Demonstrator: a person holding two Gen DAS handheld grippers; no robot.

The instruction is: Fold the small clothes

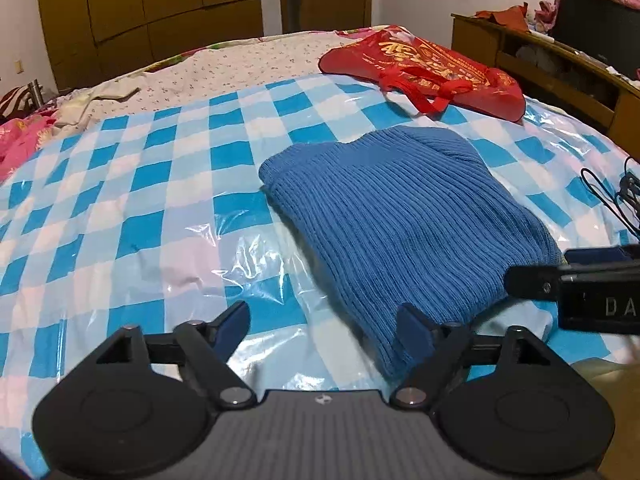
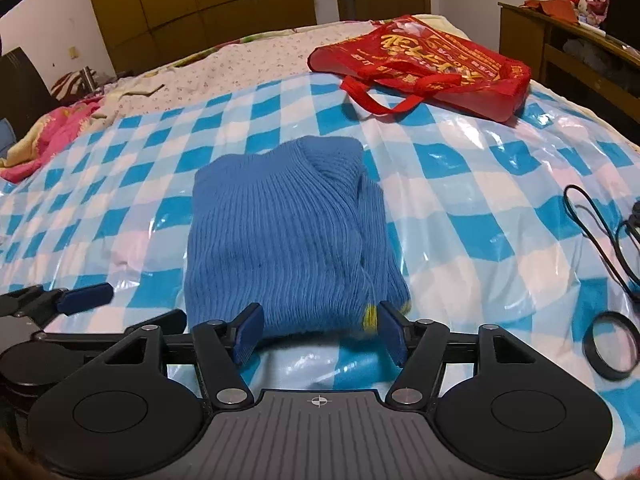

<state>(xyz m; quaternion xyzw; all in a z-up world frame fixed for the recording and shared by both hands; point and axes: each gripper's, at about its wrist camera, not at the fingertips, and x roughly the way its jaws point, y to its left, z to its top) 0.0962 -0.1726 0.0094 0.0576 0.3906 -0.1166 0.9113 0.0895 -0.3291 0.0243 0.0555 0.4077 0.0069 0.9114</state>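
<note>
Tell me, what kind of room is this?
Most likely a bedroom: a wide bed under a blue-and-white checked plastic sheet, tall brown wooden wardrobe doors behind it, and a folded blue ribbed knit sweater lying on top.

Both grippers tilt downward at the near edge of the folded blue sweater [image 1: 400,216], side by side. The left gripper [image 1: 324,332] has its jaws spread wide; its right finger [image 1: 414,330] sits at the sweater's near corner, its left finger over bare sheet beside the sweater, nothing pressed between them. The right gripper [image 2: 318,330] stands with jaws apart too, its fingers either side of the sweater's near hem, pads not pinching the knit. Seen from the right wrist, a blue fingertip of the left gripper pokes in just left of the sweater.
</note>
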